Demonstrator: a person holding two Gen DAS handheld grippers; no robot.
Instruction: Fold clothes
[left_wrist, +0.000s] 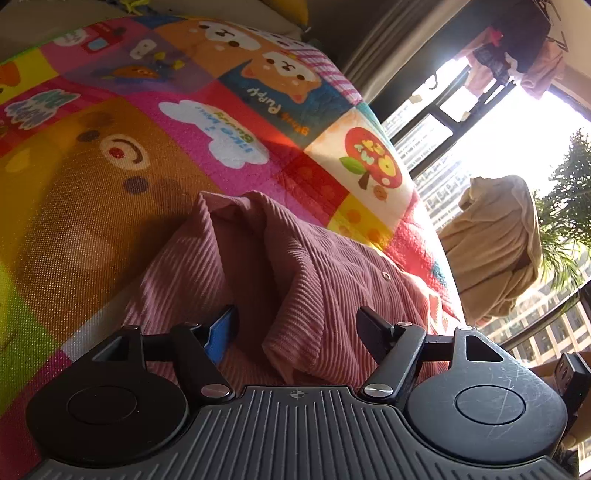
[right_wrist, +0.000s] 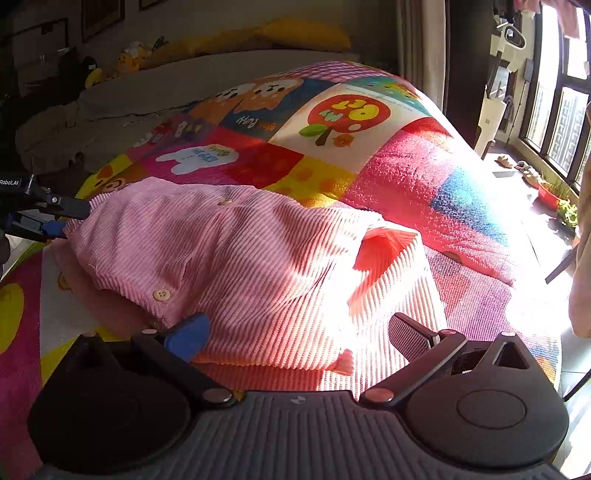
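Jaws spread on both grippers, pink corduroy shirt (right_wrist: 229, 254) lying crosswise between them.

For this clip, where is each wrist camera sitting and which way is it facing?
Left wrist: sits behind the open left gripper, low over the pink corduroy shirt, facing along the cartoon quilt toward a bright window.
Right wrist: sits behind the open right gripper, looking across the shirt toward a yellow pillow; the left gripper shows at the shirt's far-left edge.
Shared: the shirt, the quilt, the window.
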